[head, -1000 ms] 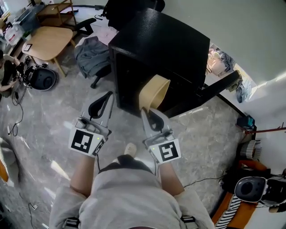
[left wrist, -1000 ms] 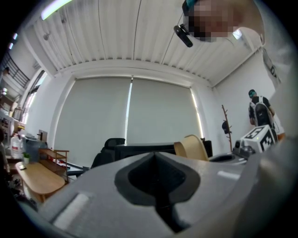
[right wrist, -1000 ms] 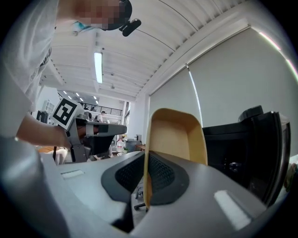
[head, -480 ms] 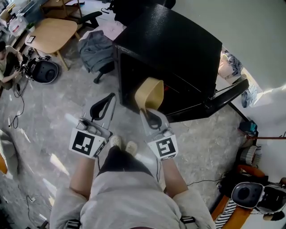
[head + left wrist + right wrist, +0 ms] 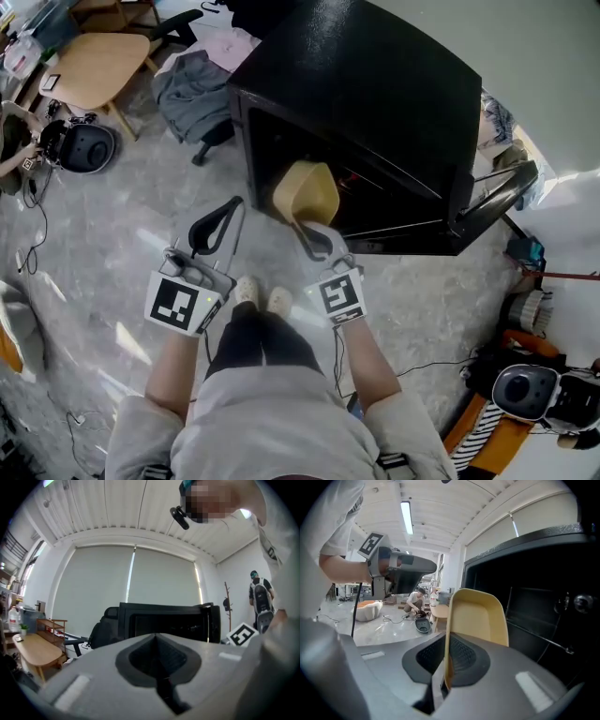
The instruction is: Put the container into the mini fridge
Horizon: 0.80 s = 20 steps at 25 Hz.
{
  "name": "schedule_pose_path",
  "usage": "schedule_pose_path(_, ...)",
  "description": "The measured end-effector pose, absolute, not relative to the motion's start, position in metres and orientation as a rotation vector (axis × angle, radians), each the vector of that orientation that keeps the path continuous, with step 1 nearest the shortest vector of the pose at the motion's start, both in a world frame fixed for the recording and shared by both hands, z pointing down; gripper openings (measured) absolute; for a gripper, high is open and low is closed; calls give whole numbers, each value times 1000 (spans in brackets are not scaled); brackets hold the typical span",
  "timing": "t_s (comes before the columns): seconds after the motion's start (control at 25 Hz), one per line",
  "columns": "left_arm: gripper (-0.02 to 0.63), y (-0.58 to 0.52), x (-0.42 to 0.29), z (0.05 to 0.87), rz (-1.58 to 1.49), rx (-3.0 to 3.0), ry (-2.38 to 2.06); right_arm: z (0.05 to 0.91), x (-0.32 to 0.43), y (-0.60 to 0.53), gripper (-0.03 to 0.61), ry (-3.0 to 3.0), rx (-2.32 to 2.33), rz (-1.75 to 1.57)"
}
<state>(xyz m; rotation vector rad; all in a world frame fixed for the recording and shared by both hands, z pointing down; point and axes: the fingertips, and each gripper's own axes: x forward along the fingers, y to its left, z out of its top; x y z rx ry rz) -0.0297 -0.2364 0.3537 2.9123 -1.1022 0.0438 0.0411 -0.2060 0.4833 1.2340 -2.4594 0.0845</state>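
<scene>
Between the jaws of the right gripper [image 5: 444,670] the rim of the tan container [image 5: 478,616] is pinched, and the tub stands at the mouth of the open mini fridge [image 5: 375,103], not yet inside. Carrying it in is the step in hand. Next it likely needs a forward reach onto a shelf, then release. That forearm stretches ahead. The left gripper [image 5: 214,225], jaws together and empty, hangs alongside.
</scene>
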Motion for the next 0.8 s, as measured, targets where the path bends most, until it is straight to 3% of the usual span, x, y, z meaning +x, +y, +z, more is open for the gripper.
schedule_pose_path(0.8,2,-257,-29,422,81,2858,-1048,591,47,-240,14,-2274,1096,118)
